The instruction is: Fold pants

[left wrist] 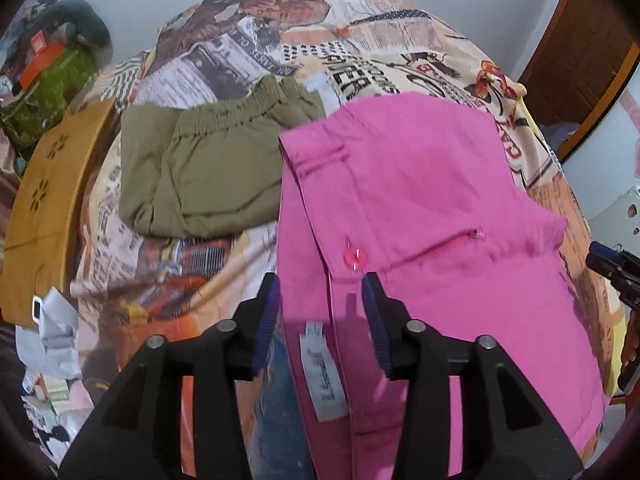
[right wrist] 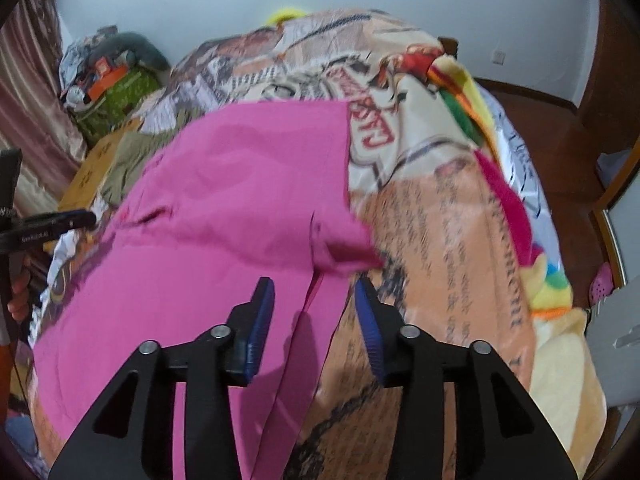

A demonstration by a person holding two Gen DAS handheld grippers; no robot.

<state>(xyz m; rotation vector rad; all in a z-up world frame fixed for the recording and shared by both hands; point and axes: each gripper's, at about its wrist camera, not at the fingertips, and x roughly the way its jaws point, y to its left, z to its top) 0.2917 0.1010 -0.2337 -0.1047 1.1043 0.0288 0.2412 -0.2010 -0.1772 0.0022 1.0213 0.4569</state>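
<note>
Left wrist: tool (left wrist: 320, 312) apparently above pants (left wrist: 420, 208)

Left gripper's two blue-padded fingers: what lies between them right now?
In the left wrist view, the open left gripper straddles the bright pink cotton pants: their edge near the pink plastic button, white care label closer in.

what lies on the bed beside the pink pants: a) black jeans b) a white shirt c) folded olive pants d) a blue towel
c: folded olive pants with an elastic waistband lie on the printed bedspread, just left of the pink pants in the left wrist view.
</note>
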